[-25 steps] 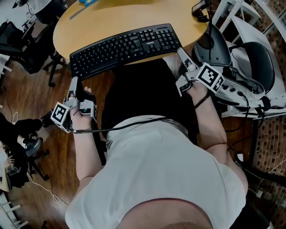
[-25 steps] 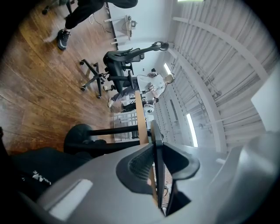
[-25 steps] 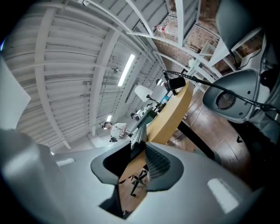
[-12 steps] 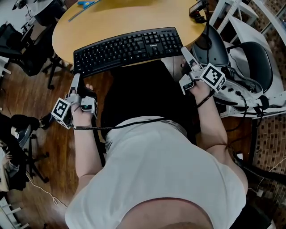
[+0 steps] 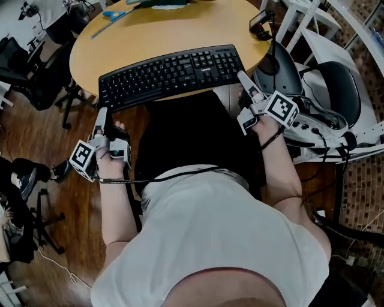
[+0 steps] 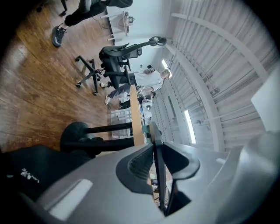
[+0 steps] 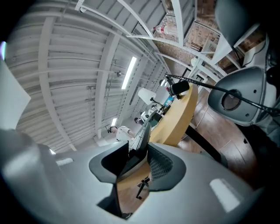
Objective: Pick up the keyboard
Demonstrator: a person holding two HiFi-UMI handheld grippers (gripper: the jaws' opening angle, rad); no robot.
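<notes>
A black keyboard lies across the near edge of the round wooden table. My left gripper is at its near left corner. In the left gripper view the keyboard shows edge-on as a thin dark slab, and the left gripper is shut on it. My right gripper is at the near right corner. In the right gripper view the keyboard's end sits between the tips of the right gripper, with the table edge beyond it.
A grey and white machine base with cables stands close to the right of the table. A black office chair is at the left on the wooden floor. A blue tool and a small black device lie at the table's far side.
Both grippers stay at the keyboard's near corners with the same jaw gap. The head view has shifted, showing more of the table's far side.
</notes>
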